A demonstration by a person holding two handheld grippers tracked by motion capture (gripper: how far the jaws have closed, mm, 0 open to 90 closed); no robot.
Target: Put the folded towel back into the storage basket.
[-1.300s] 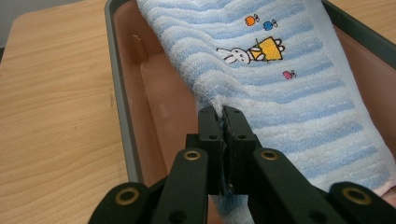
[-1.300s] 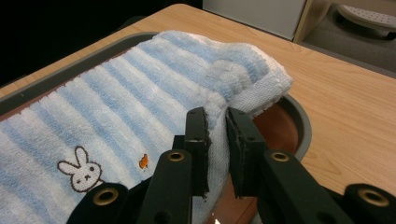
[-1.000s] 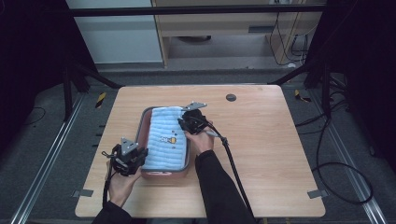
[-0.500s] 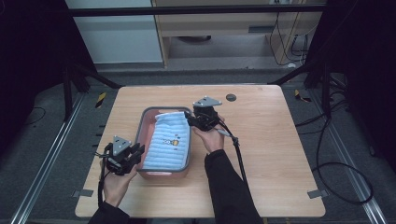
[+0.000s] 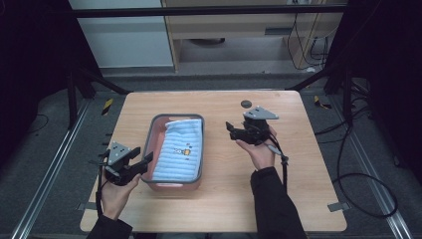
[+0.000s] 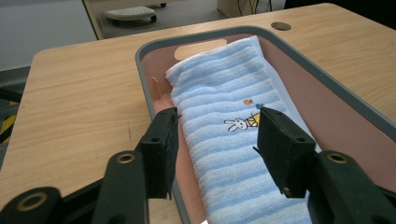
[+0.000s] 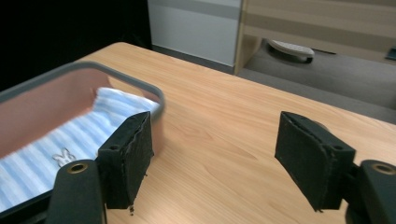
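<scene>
A folded light-blue striped towel [image 5: 180, 148] with a small rabbit print lies in a pink tray with a grey rim [image 5: 148, 144] near the middle of the wooden table. My left gripper [image 5: 142, 160] is open beside the tray's near left corner, and in the left gripper view [image 6: 217, 140] its jaws frame the towel [image 6: 233, 140] and the tray rim [image 6: 144, 88] without touching them. My right gripper [image 5: 231, 129] is open over bare table to the right of the tray, holding nothing. The right gripper view [image 7: 212, 156] shows the tray's corner [image 7: 156, 95] and towel [image 7: 56, 140] at its left.
A round dark hole [image 5: 246, 103] sits in the tabletop behind the right gripper. Bare table [image 5: 308, 164] spreads right of the tray and to its left. Beyond the far edge stand a cabinet and cables on the floor.
My right gripper has left the towel in the tray and moved right, over bare table. My left gripper has drawn back a little from the tray's near left corner.
</scene>
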